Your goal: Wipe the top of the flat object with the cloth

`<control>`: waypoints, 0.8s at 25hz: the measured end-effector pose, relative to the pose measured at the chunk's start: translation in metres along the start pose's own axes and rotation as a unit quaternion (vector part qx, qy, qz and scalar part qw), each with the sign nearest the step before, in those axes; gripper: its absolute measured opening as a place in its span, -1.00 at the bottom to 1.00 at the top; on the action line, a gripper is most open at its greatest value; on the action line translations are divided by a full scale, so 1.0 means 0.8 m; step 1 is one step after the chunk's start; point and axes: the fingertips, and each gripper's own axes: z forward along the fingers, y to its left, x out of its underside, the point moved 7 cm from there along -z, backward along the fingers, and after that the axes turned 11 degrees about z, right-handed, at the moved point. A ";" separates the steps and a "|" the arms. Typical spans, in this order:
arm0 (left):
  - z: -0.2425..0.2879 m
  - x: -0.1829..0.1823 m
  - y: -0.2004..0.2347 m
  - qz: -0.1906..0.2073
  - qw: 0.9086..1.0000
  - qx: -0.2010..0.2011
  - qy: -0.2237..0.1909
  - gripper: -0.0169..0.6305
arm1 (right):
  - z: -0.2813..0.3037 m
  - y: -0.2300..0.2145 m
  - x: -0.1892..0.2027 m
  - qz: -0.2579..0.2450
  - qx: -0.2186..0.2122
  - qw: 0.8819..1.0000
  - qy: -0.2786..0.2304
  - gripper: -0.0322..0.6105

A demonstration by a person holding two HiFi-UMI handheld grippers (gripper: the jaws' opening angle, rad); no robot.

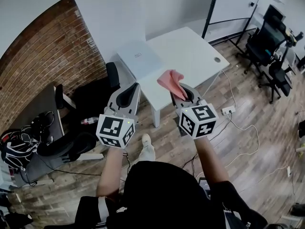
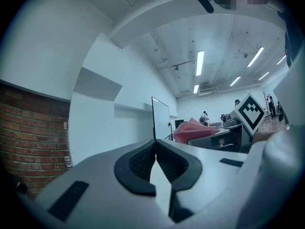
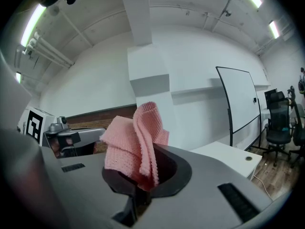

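Note:
A flat pale-grey object (image 1: 140, 57) lies on the white table (image 1: 190, 51) at its left end. My right gripper (image 1: 187, 93) is shut on a pink cloth (image 1: 171, 82), which sticks up out of its jaws (image 3: 136, 144). It is raised in front of the table's near edge, short of the flat object. My left gripper (image 1: 130, 93) is shut with nothing between its pads (image 2: 155, 160). It hangs beside the table's left corner, level with the right one. Both are tilted upward, toward the ceiling and walls.
A brick wall (image 1: 43, 56) and a dark desk with a black office chair (image 1: 71, 128) stand to the left. More chairs (image 1: 269, 42) and a whiteboard stand (image 1: 224, 13) are at the far right. A power strip and cables (image 1: 228, 111) lie on the wooden floor.

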 end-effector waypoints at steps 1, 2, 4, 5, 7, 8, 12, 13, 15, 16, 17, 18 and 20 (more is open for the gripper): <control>0.006 0.003 0.008 0.000 1.000 0.000 0.000 -0.91 | 0.010 -0.002 -0.001 0.000 -0.001 1.000 0.000 -0.76; 0.013 0.006 0.016 0.000 1.000 -0.001 0.000 -0.91 | 0.021 -0.004 -0.003 0.001 -0.002 1.000 0.000 -0.76; 0.029 0.012 0.033 -0.001 1.000 -0.001 -0.001 -0.91 | 0.043 -0.009 -0.005 0.001 -0.004 1.000 0.002 -0.76; 0.037 0.015 0.040 -0.002 1.000 -0.002 -0.002 -0.91 | 0.055 -0.012 -0.007 0.001 -0.006 1.000 0.004 -0.76; 0.055 0.021 0.055 -0.004 1.000 -0.001 -0.004 -0.91 | 0.078 -0.020 -0.010 0.002 -0.007 1.000 0.007 -0.76; 0.064 0.024 0.062 -0.005 1.000 0.001 -0.004 -0.91 | 0.090 -0.023 -0.012 0.002 -0.006 1.000 0.008 -0.76; 0.096 0.041 0.101 -0.016 1.000 0.000 -0.001 -0.91 | 0.142 -0.034 -0.024 0.002 -0.006 1.000 0.012 -0.76; 0.103 0.044 0.113 -0.020 1.000 -0.001 -0.001 -0.91 | 0.154 -0.035 -0.027 0.002 -0.005 1.000 0.013 -0.76; 0.116 0.050 0.135 -0.026 1.000 0.000 -0.001 -0.91 | 0.177 -0.037 -0.032 0.001 -0.003 1.000 0.016 -0.76; 0.122 0.052 0.145 -0.028 1.000 0.000 -0.002 -0.91 | 0.188 -0.037 -0.035 0.001 -0.001 1.000 0.016 -0.76; 0.128 0.054 0.155 -0.030 1.000 0.000 -0.003 -0.91 | 0.197 -0.037 -0.039 0.001 0.000 1.000 0.016 -0.76; 0.134 0.055 0.164 -0.030 1.000 0.001 -0.005 -0.91 | 0.207 -0.036 -0.042 0.000 0.001 1.000 0.015 -0.76; 0.148 0.057 0.181 -0.027 1.000 0.004 -0.007 -0.91 | 0.225 -0.036 -0.049 -0.002 0.003 1.000 0.015 -0.76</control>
